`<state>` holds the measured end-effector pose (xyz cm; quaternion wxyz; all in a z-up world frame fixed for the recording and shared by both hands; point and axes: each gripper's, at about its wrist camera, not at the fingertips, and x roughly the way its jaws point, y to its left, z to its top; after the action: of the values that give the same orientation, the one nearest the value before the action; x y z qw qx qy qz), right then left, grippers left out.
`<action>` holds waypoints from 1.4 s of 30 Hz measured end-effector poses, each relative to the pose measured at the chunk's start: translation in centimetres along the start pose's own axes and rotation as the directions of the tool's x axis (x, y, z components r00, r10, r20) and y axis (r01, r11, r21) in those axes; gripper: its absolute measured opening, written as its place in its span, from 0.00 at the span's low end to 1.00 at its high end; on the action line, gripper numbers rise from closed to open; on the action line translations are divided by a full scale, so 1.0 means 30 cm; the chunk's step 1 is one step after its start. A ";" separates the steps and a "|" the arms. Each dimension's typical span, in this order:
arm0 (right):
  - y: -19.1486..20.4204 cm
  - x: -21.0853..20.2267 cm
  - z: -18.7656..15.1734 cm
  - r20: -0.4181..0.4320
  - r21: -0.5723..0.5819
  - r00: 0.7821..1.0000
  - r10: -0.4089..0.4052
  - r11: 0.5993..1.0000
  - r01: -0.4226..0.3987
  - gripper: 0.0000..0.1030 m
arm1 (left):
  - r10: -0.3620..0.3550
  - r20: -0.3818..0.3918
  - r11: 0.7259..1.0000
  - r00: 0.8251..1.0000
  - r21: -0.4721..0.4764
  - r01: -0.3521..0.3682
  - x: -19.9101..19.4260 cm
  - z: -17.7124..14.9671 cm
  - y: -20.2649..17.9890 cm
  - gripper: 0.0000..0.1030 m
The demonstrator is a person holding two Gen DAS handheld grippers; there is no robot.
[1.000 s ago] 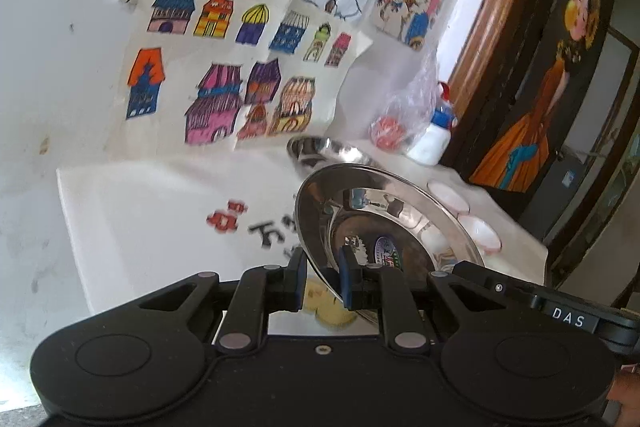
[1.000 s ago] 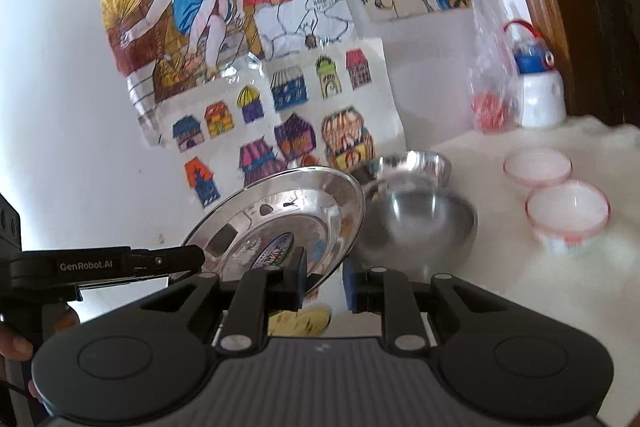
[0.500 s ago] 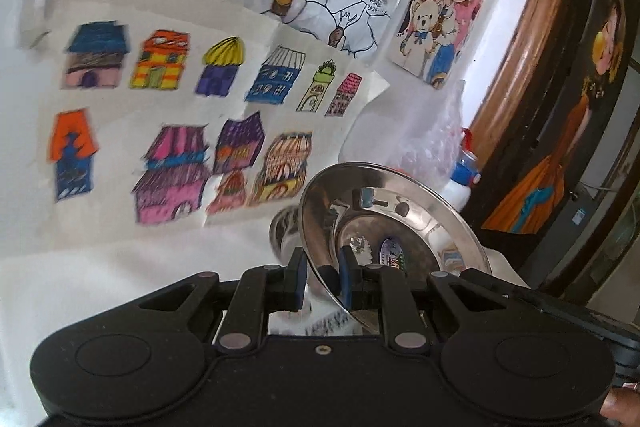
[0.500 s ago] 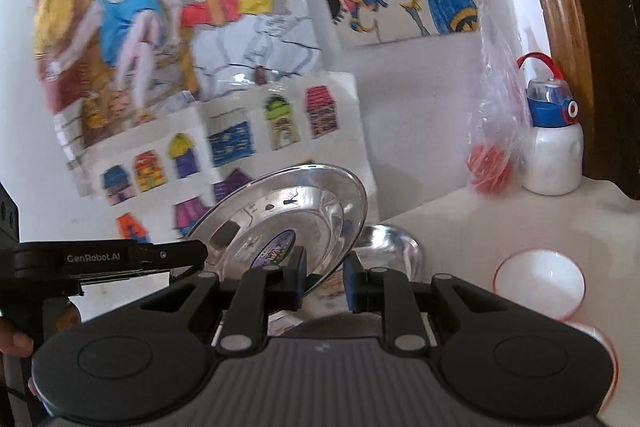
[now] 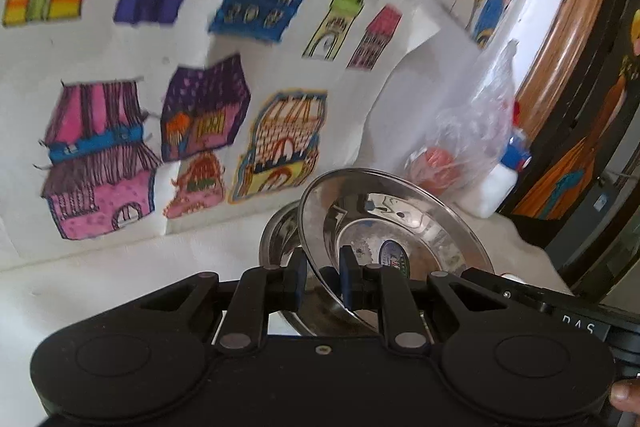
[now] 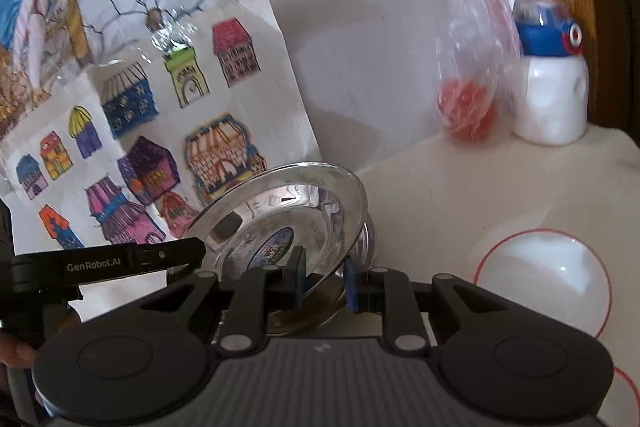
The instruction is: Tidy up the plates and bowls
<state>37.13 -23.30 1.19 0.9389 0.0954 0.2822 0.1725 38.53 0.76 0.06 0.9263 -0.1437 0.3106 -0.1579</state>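
Note:
A shiny steel plate (image 5: 394, 223) with a round sticker inside is held by both grippers, one at each side of its rim. My left gripper (image 5: 323, 277) is shut on the plate's near rim. My right gripper (image 6: 323, 277) is shut on the same plate (image 6: 288, 219) at its opposite rim. The plate is tilted and hovers over steel bowls: one bowl's rim (image 5: 276, 239) shows behind it in the left wrist view, and a bowl edge (image 6: 370, 239) peeks out under it in the right wrist view.
The white table (image 6: 440, 187) meets a wall covered with coloured drawings (image 5: 160, 87). A white bowl with a red rim (image 6: 544, 279) sits at the right. A plastic bag with red items (image 6: 468, 107) and a white bottle with a blue cap (image 6: 550, 99) stand at the back.
Both grippers have carried the plate forward toward the wall and down over the steel bowls. The wall drawings and the white bowl look closer now.

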 end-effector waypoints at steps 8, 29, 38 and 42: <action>0.008 0.038 0.014 -0.037 -0.012 0.999 -0.007 1.000 0.007 0.24 | 0.022 -0.046 1.000 0.999 0.002 -0.022 0.050 -0.011 0.027 0.18; 0.035 0.042 0.024 -0.063 -0.090 0.998 -0.022 0.996 0.016 0.29 | 0.081 -0.062 0.995 0.995 0.063 -0.077 0.046 0.005 -0.009 0.20; 0.057 0.065 0.036 -0.088 -0.150 0.996 -0.024 0.989 0.010 0.32 | 0.129 -0.089 0.988 0.988 0.102 -0.120 0.060 0.023 -0.030 0.23; 0.073 0.078 0.045 -0.112 -0.190 0.993 -0.033 0.982 0.011 0.33 | 0.173 -0.111 0.977 0.979 0.149 -0.156 0.074 0.037 -0.048 0.24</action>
<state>39.11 -20.52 1.73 0.9278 -0.0074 0.3191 0.1932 40.61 -1.19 0.27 0.9229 -0.0424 0.3665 -0.1105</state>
